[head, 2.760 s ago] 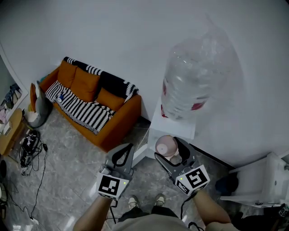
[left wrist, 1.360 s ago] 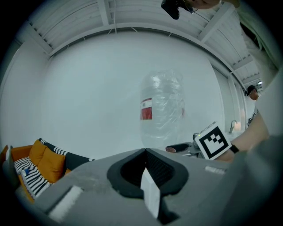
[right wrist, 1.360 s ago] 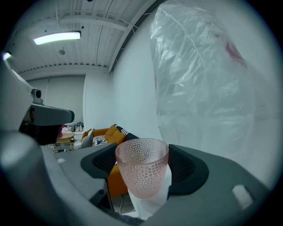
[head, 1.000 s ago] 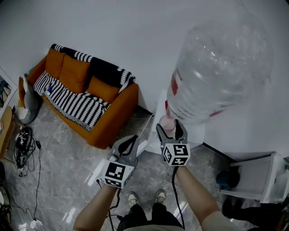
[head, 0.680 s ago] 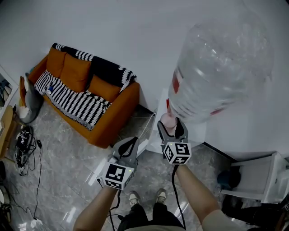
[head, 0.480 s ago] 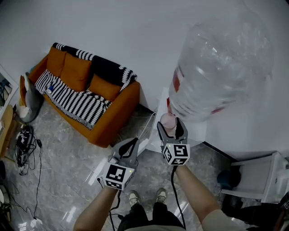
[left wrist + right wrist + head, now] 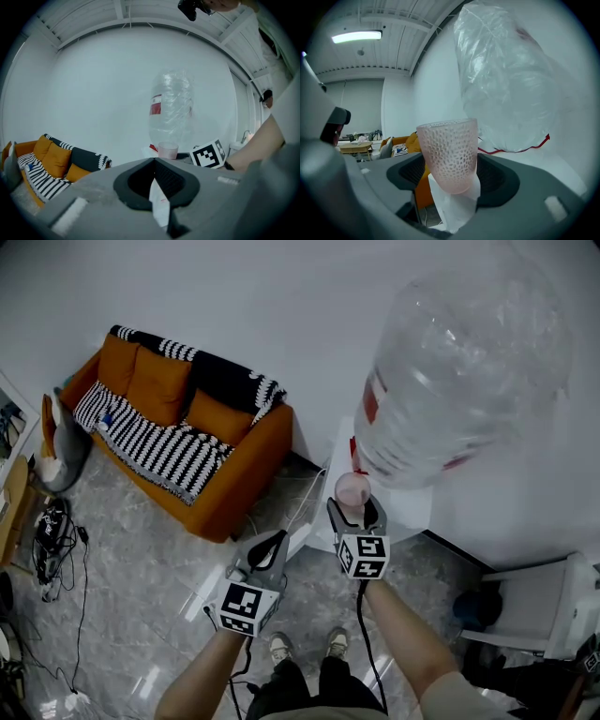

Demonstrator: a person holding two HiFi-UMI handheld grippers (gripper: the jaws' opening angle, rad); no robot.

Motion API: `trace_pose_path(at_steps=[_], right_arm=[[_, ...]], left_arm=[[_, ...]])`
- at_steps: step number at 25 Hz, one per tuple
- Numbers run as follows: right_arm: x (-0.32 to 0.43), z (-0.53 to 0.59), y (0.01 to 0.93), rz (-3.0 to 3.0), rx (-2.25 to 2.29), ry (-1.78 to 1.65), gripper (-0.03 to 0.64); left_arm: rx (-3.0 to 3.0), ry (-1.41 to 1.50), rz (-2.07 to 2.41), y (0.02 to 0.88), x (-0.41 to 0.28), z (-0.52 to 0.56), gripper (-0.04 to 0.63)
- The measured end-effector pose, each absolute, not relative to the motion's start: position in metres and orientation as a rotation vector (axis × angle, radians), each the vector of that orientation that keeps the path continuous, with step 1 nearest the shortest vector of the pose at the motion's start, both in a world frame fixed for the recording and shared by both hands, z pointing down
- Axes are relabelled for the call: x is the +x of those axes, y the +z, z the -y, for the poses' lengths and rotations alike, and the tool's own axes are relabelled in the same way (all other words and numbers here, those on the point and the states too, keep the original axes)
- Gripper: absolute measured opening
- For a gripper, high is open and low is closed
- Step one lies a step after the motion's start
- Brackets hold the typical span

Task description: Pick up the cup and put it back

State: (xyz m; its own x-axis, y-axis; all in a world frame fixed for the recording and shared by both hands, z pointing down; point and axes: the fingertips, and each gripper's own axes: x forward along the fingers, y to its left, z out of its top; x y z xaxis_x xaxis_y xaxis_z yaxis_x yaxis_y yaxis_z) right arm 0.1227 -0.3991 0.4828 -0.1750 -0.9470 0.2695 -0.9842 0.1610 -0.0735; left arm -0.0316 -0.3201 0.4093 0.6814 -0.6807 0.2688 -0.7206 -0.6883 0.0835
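R gripper was clamped on the cup, over the dispenser's front edge, just beside the bottle. L gripper was closed, empty. Plan imo was: keep it upright, lower slow, let go only once it sat flat.

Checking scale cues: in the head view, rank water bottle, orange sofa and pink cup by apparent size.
Largest: water bottle and orange sofa, about alike; the bottle is nearer.
Smallest: pink cup.

Large clear water bottle stands on white dispenser, directly beyond the right hand-held gripper. Orange sofa with striped blanket well to its left. Tangled cables on grey floor, far left.
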Motion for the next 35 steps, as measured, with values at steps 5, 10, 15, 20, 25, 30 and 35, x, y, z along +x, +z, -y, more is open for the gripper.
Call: trace_pose_path(at_steps=[5, 10, 15, 20, 25, 30, 35], right_arm=[[0.126, 0.405, 0.495, 2.233, 1.883, 0.45, 0.344], [0.128, 0.41, 0.501, 2.167, 1.86, 0.563, 0.342], [0.129, 0.409, 0.506, 2.128, 1.824, 0.595, 0.342], [0.135, 0.395, 0.501, 2.124, 1.805, 0.623, 0.348], [0.137, 0.371, 0.477, 2.145, 1.747, 0.638, 0.348], [0.132, 0.343, 0.43, 2.218, 1.705, 0.598, 0.334], [0.119, 0.308, 0.361, 2.33, 1.679, 0.5, 0.252]], left_arm=[[2.687, 0.316, 1.135, 0.412, -0.034, 0.318, 0.003], [2.665, 0.311, 1.13, 0.414, -0.034, 0.316, 0.003], [2.658, 0.312, 1.121, 0.415, -0.03, 0.312, 0.003], [2.658, 0.323, 1.123, 0.41, -0.031, 0.308, 0.003], [2.676, 0.318, 1.136, 0.392, -0.034, 0.304, 0.003], [2.774, 0.299, 1.094, 0.355, -0.028, 0.291, 0.003], [2.817, 0.272, 1.132, 0.315, -0.036, 0.279, 0.003]])
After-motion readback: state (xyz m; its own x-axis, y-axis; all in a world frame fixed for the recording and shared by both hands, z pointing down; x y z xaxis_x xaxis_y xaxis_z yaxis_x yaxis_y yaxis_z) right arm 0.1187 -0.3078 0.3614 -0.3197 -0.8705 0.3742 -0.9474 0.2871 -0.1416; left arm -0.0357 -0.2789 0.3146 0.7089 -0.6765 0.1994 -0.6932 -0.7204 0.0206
